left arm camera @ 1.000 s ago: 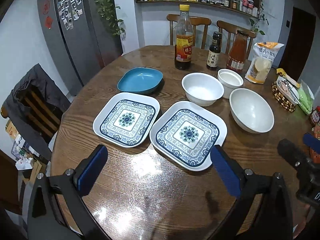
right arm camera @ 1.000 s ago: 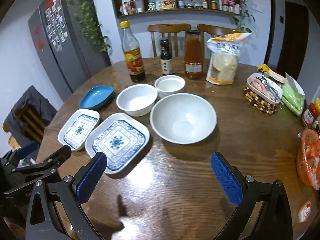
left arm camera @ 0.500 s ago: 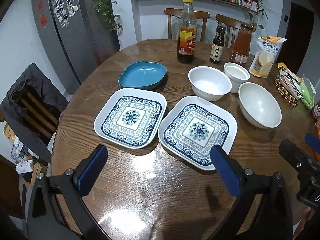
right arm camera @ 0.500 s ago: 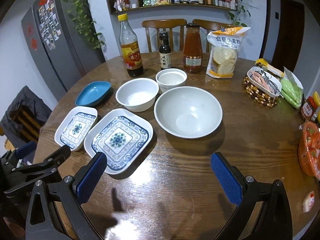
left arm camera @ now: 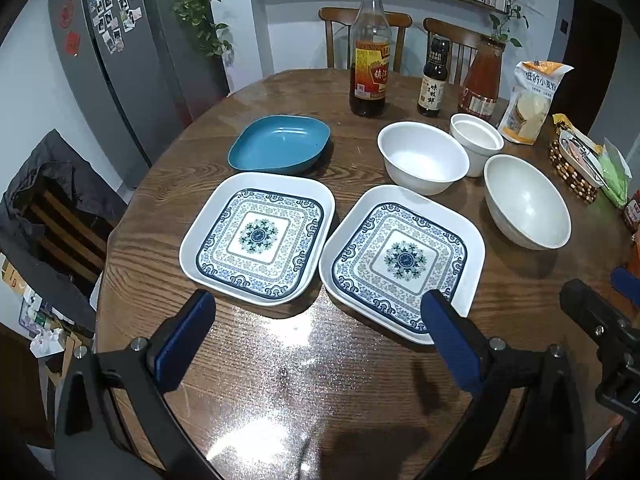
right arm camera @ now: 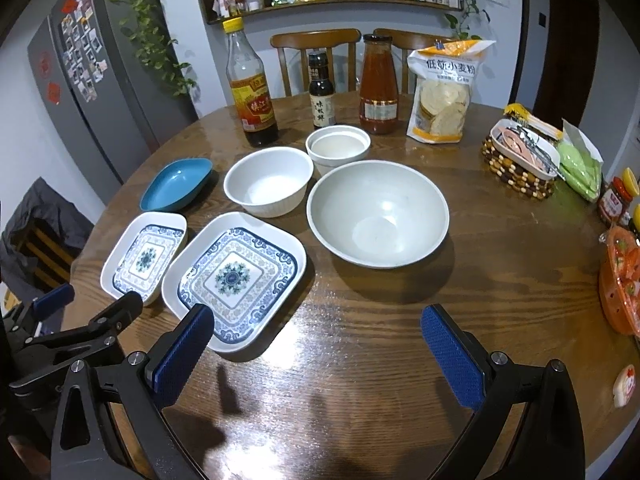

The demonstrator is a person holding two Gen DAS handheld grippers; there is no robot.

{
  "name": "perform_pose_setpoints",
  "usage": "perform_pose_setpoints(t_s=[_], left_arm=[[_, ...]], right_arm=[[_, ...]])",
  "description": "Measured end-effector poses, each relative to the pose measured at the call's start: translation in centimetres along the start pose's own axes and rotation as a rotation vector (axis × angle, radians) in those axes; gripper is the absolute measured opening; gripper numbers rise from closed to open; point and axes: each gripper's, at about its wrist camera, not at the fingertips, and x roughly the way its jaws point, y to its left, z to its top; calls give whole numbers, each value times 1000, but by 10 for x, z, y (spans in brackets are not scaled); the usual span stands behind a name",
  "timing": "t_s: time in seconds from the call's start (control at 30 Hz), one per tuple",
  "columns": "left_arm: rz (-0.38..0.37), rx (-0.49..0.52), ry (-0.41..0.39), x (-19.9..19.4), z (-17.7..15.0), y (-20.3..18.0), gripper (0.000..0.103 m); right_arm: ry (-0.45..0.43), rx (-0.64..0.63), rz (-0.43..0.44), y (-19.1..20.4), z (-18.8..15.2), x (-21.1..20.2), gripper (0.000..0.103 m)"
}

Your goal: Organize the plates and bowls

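Observation:
Two square blue-patterned plates lie side by side on the round wooden table: the left plate (left arm camera: 258, 238) (right arm camera: 145, 257) and the right plate (left arm camera: 402, 260) (right arm camera: 236, 278). Behind them are a blue dish (left arm camera: 280, 144) (right arm camera: 177, 184), a medium white bowl (left arm camera: 422, 158) (right arm camera: 268, 187), a small white bowl (left arm camera: 476, 140) (right arm camera: 338, 148) and a large white bowl (left arm camera: 526, 204) (right arm camera: 378, 214). My left gripper (left arm camera: 318, 334) is open and empty above the table, just short of the plates. My right gripper (right arm camera: 320, 344) is open and empty in front of the large bowl.
Three bottles (right arm camera: 252, 92) and a flour bag (right arm camera: 442, 92) stand at the back of the table. A beaded basket (right arm camera: 520, 160), green packets and an orange container (right arm camera: 622, 280) crowd the right side. Chairs stand beyond the table; a fridge (left arm camera: 120, 60) is on the left.
Both grippers have moved a little forward and lower toward the dishes, which look larger and nearer now. Both stay open and empty. No dish has moved.

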Motion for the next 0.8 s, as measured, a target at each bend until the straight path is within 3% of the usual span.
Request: perform_pose_setpoints(t_s=[0.23,0.47,0.67,0.8], left_arm=[[-39,-7,32,11,4,1,103],[-101,-20,73,26,3,14,103],[-310,-86,112,43,4,40,102],[-277,-33,63,47,18,42,101]], right_arm=[[20,24,-1,-2,-1,8,103],[72,67,83,-7,-6,24,103],[154,106,131,-3,-13,52,103],[188,111,143,4,-17,69,103]])
